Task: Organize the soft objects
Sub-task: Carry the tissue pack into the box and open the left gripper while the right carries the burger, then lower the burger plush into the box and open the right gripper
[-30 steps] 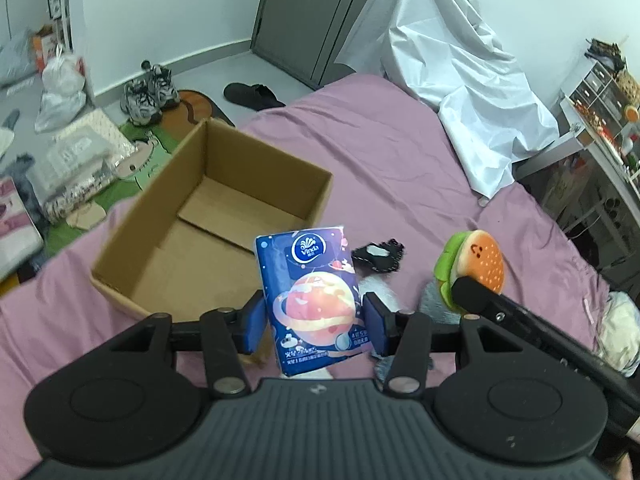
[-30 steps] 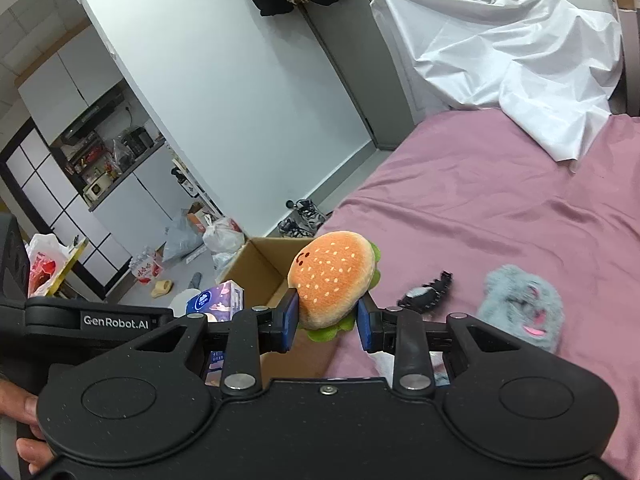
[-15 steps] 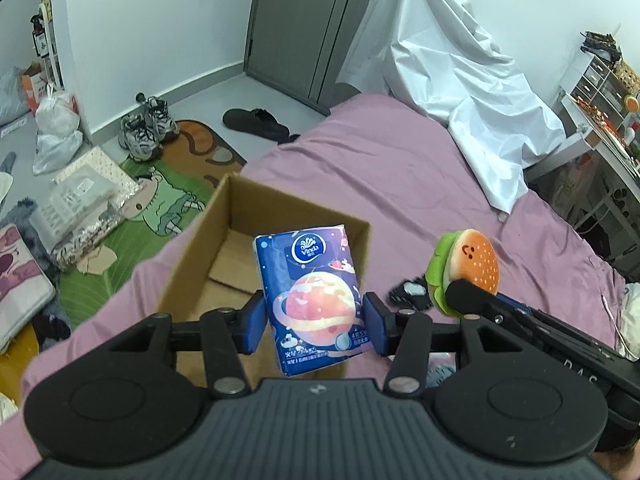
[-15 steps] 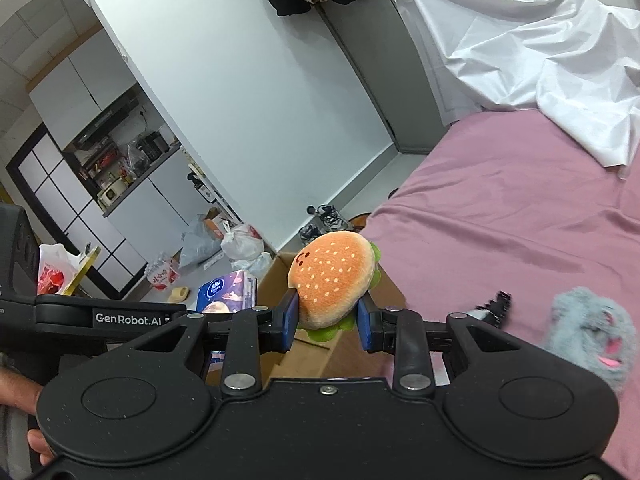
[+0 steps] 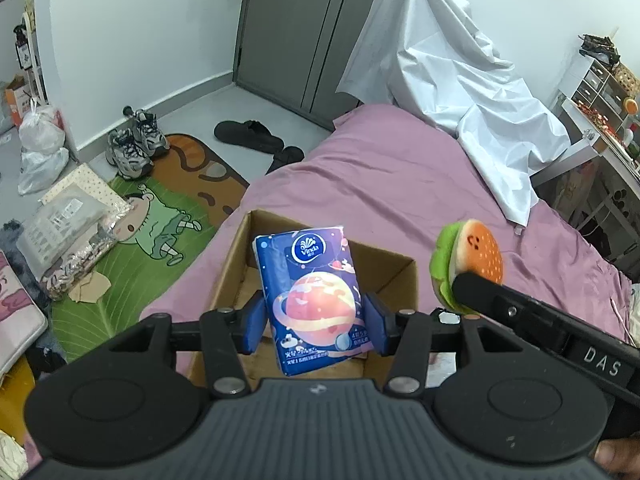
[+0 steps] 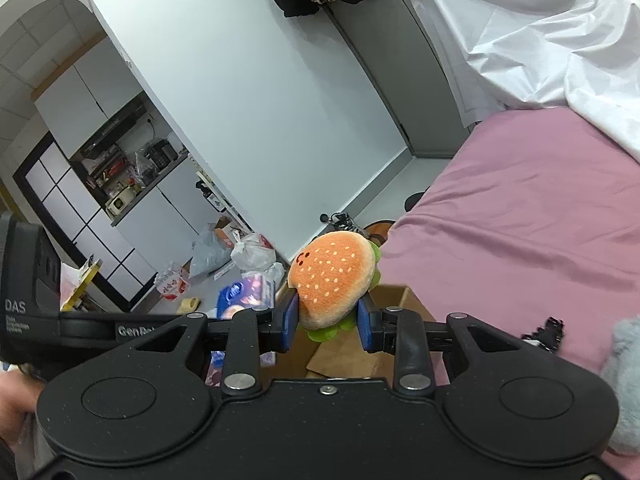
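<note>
**Left wrist and right wrist: both loads held over the box**

Left wrist view shows the left gripper (image 5: 314, 322) with its blue fingers (image 5: 254, 326) pinching a blue tissue pack (image 5: 314, 296) by its two long sides. The pack stands nearly upright, above the open cardboard box (image 5: 394, 276) that sits on the purple bed (image 5: 380, 184). At 3 o'clock from the pack, a burger toy (image 5: 468, 264) hangs in the air just off the box's right wall.

Right wrist view shows the right gripper (image 6: 328, 322) with its fingers (image 6: 290, 320) squeezing that burger toy (image 6: 334, 278), bun top facing the camera, green felt poking out below. The box (image 6: 396, 300) lies right behind it. At 4 o'clock on the bed (image 6: 520, 220) rest a small black item (image 6: 546, 330) and a grey fluffy toy (image 6: 624, 364).
</note>
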`<state>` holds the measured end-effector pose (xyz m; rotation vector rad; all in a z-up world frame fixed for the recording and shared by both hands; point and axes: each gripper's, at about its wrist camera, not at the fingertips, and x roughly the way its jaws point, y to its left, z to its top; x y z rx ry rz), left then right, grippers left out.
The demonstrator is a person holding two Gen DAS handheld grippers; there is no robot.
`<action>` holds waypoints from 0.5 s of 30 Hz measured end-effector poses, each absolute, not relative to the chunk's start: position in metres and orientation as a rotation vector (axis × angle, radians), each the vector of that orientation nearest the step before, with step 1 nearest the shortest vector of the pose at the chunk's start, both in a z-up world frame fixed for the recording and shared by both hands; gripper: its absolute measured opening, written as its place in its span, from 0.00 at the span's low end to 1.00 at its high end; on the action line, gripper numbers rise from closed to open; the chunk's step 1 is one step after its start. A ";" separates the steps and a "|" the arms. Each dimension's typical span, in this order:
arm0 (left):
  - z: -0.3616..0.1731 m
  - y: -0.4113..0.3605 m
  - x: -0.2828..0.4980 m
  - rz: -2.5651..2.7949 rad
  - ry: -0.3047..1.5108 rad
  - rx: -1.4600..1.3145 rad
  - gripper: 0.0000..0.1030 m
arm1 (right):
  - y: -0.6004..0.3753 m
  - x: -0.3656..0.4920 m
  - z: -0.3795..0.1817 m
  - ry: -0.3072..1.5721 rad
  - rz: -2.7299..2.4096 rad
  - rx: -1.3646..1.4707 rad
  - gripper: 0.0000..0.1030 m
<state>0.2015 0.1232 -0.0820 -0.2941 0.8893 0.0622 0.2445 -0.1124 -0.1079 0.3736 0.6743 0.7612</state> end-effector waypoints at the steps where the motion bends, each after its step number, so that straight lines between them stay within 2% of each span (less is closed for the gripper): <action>1: -0.084 0.125 0.203 0.059 0.891 -0.295 0.49 | -0.110 0.246 -0.110 0.678 0.764 0.376 0.29; 5: -0.093 0.129 0.210 0.078 0.880 -0.278 0.50 | -0.103 0.247 -0.118 0.695 0.779 0.370 0.29; 11: -0.103 0.137 0.214 0.082 0.853 -0.286 0.61 | -0.092 0.253 -0.129 0.721 0.778 0.371 0.29; 15: -0.101 0.141 0.214 0.102 0.836 -0.289 0.62 | -0.085 0.252 -0.134 0.733 0.785 0.363 0.29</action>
